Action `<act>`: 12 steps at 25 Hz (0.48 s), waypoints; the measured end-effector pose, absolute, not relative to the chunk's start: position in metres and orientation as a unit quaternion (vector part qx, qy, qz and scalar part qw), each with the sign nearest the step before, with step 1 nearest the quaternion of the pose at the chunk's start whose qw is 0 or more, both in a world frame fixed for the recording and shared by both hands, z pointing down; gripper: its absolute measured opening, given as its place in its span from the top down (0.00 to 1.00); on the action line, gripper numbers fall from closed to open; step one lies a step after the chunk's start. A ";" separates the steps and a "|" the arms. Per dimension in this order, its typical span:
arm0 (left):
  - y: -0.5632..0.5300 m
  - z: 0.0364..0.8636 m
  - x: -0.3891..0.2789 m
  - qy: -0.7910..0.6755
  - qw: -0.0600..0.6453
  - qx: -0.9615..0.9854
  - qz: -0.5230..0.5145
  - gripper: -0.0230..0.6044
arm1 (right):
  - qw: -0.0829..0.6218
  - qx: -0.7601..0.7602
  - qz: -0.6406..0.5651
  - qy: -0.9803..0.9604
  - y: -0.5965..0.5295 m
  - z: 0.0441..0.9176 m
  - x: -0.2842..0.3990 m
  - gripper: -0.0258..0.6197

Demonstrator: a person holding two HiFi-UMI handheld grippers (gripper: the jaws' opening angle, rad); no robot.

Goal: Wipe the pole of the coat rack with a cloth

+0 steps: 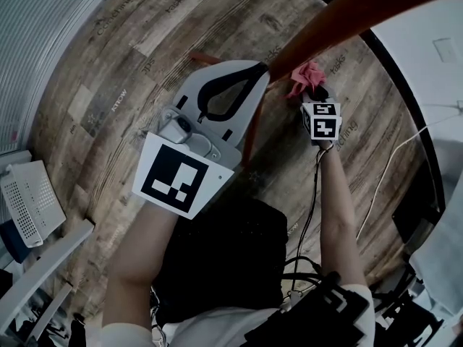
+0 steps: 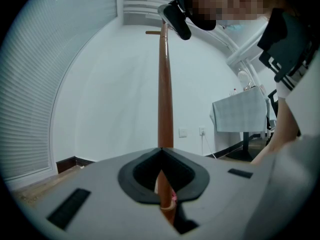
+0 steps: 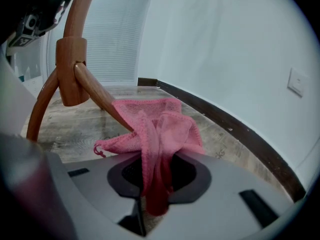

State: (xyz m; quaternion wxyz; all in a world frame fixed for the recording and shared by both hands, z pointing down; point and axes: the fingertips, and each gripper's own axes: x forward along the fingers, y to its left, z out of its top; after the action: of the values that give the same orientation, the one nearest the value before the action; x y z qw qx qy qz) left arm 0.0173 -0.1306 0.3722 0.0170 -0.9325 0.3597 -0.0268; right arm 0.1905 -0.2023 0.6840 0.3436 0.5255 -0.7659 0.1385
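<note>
nearest, in the head view, the person's left forearm [image 1: 141, 251] and right forearm [image 1: 340, 201] reach up from 6 o'clock over a wood-plank floor [image 1: 108, 63]. the left gripper [image 1: 262, 67] fills the middle of that view, with its square marker toward 7 o'clock and its tips toward 1 o'clock, where they meet the brown pole [image 1: 347, 20] that slants off to the 2 o'clock corner. in the left gripper view the jaws are drawn together at their tips on the pole, which rises straight to 12 o'clock. a thinner brown piece with a speck of pink beside it shows through the opening between the jaws.

just beside it at 3 o'clock, the right gripper [image 1: 312, 92] points to 12 o'clock under its marker cube. its jaws are clamped on a pink cloth [image 3: 160, 129]. the cloth spills out of the tips in loose folds and lies against a slanting strut [image 3: 97, 96]. in the right gripper view that strut climbs toward 10 o'clock to a blocky collar [image 3: 70, 71] on the pole. a curved leg [image 3: 42, 104] bends down from the collar toward 8 o'clock.

farther off, a dark baseboard [image 3: 225, 129] runs along the foot of a pale wall [image 3: 225, 44] that carries a socket plate [image 3: 298, 81] at 3 o'clock. in the left gripper view a short peg [image 2: 152, 32] juts from the pole near its top, window blinds [image 2: 30, 84] cover the 9 o'clock side, and a grey sheet [image 2: 240, 111] hangs over a stand at 3 o'clock. a white perforated basket [image 1: 29, 201] sits on the floor at 9 o'clock in the head view.
</note>
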 end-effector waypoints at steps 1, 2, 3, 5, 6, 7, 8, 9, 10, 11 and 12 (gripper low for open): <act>-0.130 0.372 0.017 0.359 0.018 -0.933 -0.027 0.94 | 0.342 0.532 0.137 -0.763 -0.203 0.680 0.192 0.82; -0.130 0.372 0.017 0.359 0.020 -0.933 -0.027 0.94 | 0.340 0.537 0.136 -0.760 -0.204 0.676 0.194 0.82; -0.130 0.372 0.017 0.358 0.023 -0.933 -0.028 0.94 | 0.337 0.540 0.136 -0.759 -0.204 0.671 0.195 0.82; -0.130 0.373 0.017 0.357 0.031 -0.933 -0.031 0.94 | 0.333 0.548 0.133 -0.756 -0.204 0.661 0.198 0.82; -0.131 0.374 0.016 0.357 0.034 -0.933 -0.033 0.94 | 0.329 0.554 0.131 -0.754 -0.204 0.654 0.200 0.82; -0.131 0.375 0.016 0.358 0.036 -0.932 -0.033 0.94 | 0.323 0.561 0.129 -0.752 -0.204 0.647 0.202 0.82; -0.131 0.375 0.016 0.358 0.039 -0.932 -0.033 0.94 | 0.314 0.568 0.127 -0.750 -0.204 0.639 0.204 0.82; -0.132 0.376 0.017 0.358 0.042 -0.932 -0.034 0.94 | 0.304 0.575 0.123 -0.750 -0.204 0.629 0.205 0.82; -0.132 0.376 0.017 0.357 0.046 -0.932 -0.035 0.94 | 0.294 0.581 0.118 -0.750 -0.204 0.618 0.206 0.82; -0.131 0.376 0.018 0.357 0.049 -0.932 -0.036 0.94 | 0.283 0.587 0.114 -0.750 -0.204 0.606 0.206 0.82; -0.131 0.376 0.019 0.357 0.052 -0.932 -0.037 0.94 | 0.269 0.593 0.109 -0.751 -0.203 0.593 0.205 0.82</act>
State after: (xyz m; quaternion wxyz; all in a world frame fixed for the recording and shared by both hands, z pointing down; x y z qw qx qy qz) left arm 0.0186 -0.1313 0.3759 0.0524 -0.9317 0.3574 -0.0369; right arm 0.2048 -0.2029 0.5931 0.2689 0.5933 -0.7509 0.1089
